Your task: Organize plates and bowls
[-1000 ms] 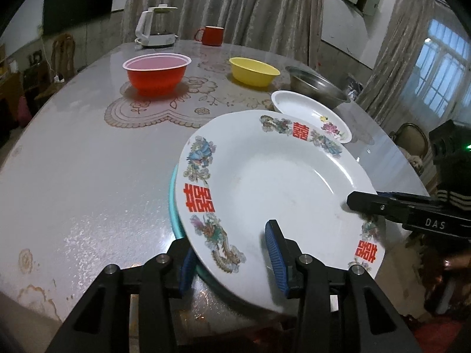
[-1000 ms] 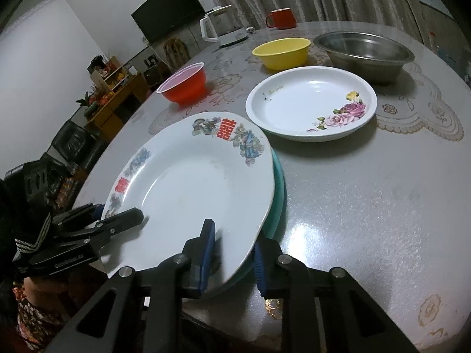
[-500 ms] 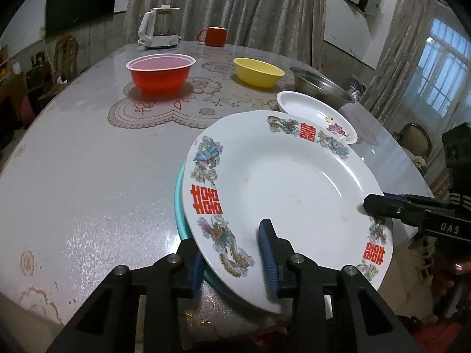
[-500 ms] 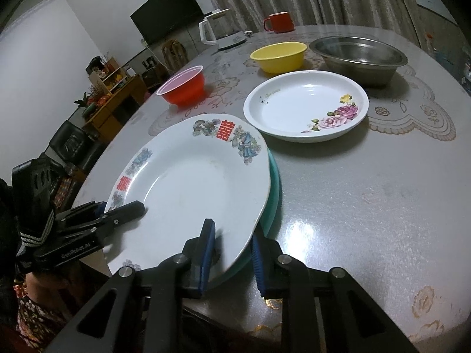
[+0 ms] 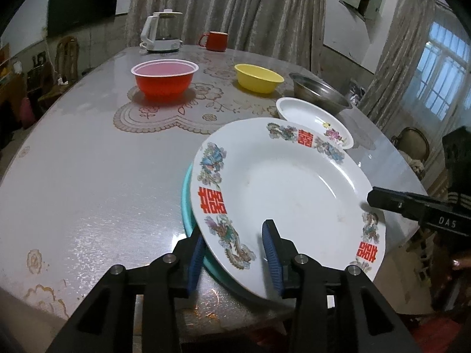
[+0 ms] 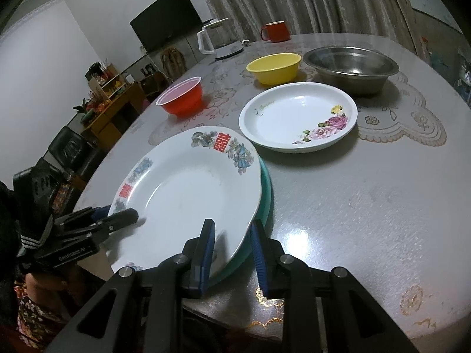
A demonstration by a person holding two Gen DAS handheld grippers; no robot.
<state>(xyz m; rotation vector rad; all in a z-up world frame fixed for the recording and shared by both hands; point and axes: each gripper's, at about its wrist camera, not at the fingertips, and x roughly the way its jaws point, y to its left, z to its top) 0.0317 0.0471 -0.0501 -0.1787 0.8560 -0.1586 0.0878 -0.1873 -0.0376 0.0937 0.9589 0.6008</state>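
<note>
A large white plate with red characters lies on a teal plate at the table's near edge. My left gripper straddles both plates' rims, jaws apart around them. My right gripper straddles the opposite rims the same way. A white plate with roses sits behind. A red bowl, a yellow bowl and a steel bowl stand farther back.
A white kettle and a red mug stand at the far edge of the round table. Lace mats lie under the bowls. Chairs and a cabinet surround the table.
Both grippers have loosened on the stacked plates, and the left jaws stand wider. The plates sit a little farther onto the table than a second ago.
</note>
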